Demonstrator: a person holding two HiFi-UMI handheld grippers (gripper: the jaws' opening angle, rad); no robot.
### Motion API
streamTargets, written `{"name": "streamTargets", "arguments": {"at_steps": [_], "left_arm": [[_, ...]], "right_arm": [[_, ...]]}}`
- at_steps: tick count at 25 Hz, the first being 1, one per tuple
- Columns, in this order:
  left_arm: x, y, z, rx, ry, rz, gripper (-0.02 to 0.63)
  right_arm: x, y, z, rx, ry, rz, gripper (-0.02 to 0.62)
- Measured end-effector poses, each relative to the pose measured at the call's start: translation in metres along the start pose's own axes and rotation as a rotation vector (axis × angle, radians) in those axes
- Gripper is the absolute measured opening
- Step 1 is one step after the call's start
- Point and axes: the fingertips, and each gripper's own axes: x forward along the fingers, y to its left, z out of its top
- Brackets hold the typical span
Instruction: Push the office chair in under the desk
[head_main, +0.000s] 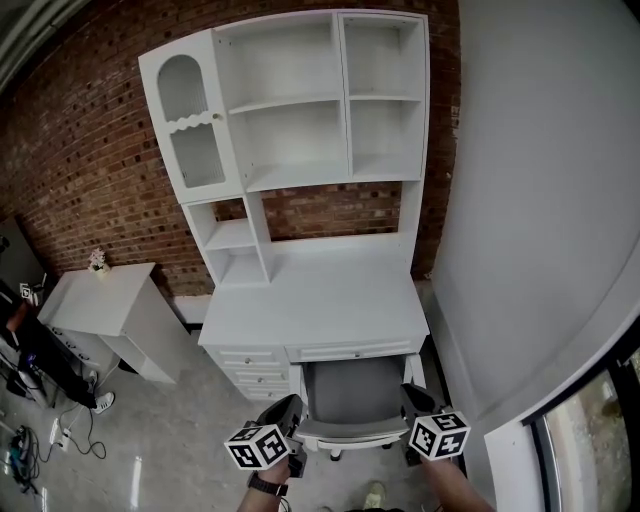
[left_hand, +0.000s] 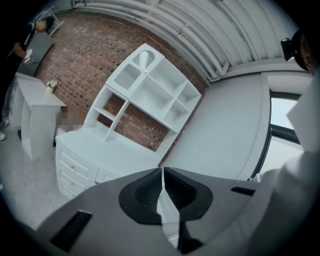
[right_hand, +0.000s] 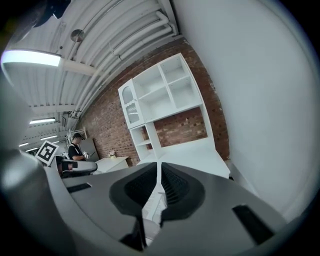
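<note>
The office chair (head_main: 352, 390) has a grey seat and a white back rim, and its seat sits partly under the white desk (head_main: 320, 300), between the drawer stack and the right wall. My left gripper (head_main: 290, 406) is at the chair's left rear corner and my right gripper (head_main: 411, 392) at its right rear corner. In the left gripper view the left gripper (left_hand: 162, 172) is shut, tips almost touching, aimed up at the desk (left_hand: 90, 145) and hutch. In the right gripper view the right gripper (right_hand: 159, 167) is shut too, facing the desk (right_hand: 195, 150). I see nothing between either pair of tips.
A white hutch (head_main: 300, 110) stands on the desk against the brick wall. A small white side table (head_main: 105, 300) with a little plant is to the left, and a person (head_main: 35, 350) is beyond it. A white wall (head_main: 540, 200) runs close along the right. Cables (head_main: 60, 435) lie on the floor.
</note>
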Motion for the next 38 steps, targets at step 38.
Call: {"name": "streamTargets", "arguments": {"at_steps": [38], "left_arm": [[-0.018, -0.050, 0.094, 0.377, -0.191, 0.011, 0.006]], "right_arm": [[-0.005, 0.045, 0.095, -0.268, -0.182, 0.010, 0.005]]}}
